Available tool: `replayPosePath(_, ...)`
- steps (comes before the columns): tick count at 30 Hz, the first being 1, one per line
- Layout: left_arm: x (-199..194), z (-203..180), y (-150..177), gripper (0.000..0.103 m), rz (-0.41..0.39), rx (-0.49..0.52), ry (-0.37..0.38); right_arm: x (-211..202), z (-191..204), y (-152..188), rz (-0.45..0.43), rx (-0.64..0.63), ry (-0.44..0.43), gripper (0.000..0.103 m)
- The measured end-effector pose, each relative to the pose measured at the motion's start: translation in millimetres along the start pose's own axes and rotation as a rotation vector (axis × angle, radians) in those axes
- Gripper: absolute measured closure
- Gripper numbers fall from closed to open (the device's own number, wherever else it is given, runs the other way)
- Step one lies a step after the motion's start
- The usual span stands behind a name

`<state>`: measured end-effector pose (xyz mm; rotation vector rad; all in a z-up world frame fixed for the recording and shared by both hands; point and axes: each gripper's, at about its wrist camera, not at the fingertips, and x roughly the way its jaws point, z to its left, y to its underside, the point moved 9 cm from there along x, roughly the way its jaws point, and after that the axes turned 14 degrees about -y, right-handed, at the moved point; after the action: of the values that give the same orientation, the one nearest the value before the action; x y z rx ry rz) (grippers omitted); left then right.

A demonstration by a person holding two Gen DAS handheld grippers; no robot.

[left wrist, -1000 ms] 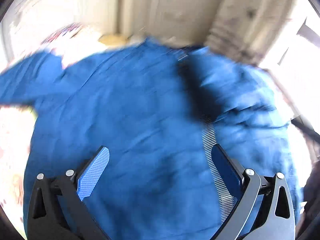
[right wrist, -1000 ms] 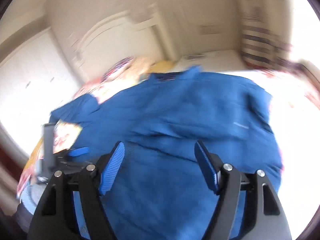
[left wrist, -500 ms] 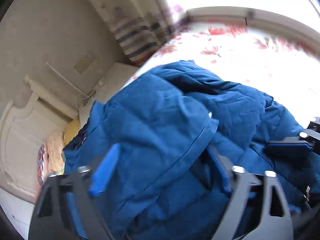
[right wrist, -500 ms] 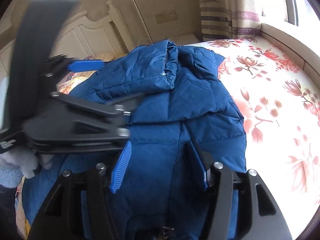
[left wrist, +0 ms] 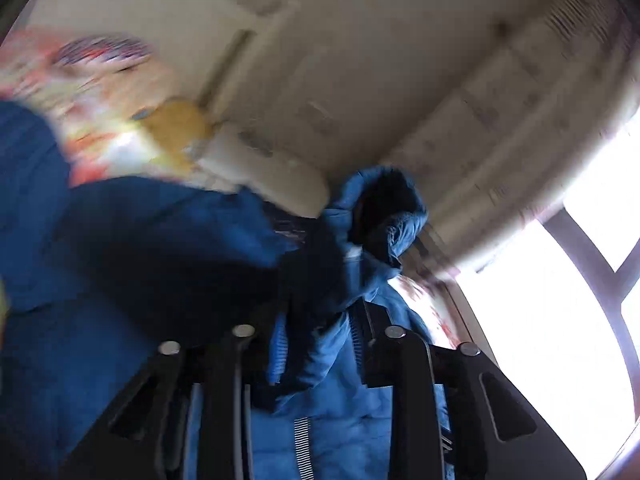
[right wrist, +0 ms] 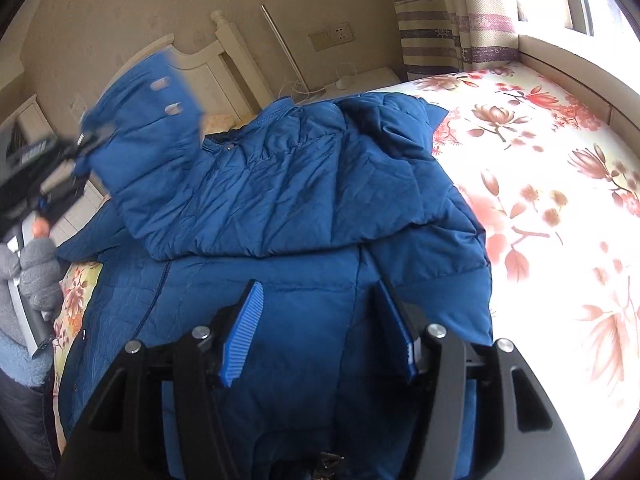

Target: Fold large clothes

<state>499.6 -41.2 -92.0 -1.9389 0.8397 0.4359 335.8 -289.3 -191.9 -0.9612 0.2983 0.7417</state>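
A blue puffer jacket lies spread on the floral bed sheet, one part folded over its body. My left gripper is closing its jaws on a bunch of the jacket's fabric. In the right wrist view that left gripper sits at the far left and holds a sleeve end with snap buttons up off the bed. My right gripper hovers open over the jacket's lower part, with its pads clear of the cloth.
A white headboard, a wall socket and a striped curtain stand behind the bed. The window ledge runs along the right. A hand in a grey fleece sleeve is at the left edge. Pillows lie near the headboard.
The left gripper has narrowed onto jacket fabric and swung away to the left and upward, lifting the sleeve end. The right gripper has stayed over the jacket's lower part.
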Motion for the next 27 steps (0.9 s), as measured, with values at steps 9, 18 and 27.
replayPosePath(9,17,98,34,0.027,0.142,-0.239,0.033,-4,-1,0,0.002,0.011,-0.011,0.044)
replayPosePath(18,39,82,42,0.078,0.111,-0.122,-0.082,-11,-8,-4,-0.01,0.055,-0.042,0.051)
replayPosePath(27,26,88,48,0.073,0.058,-0.038,-0.305,0,-19,-39,-0.031,0.111,-0.031,0.053)
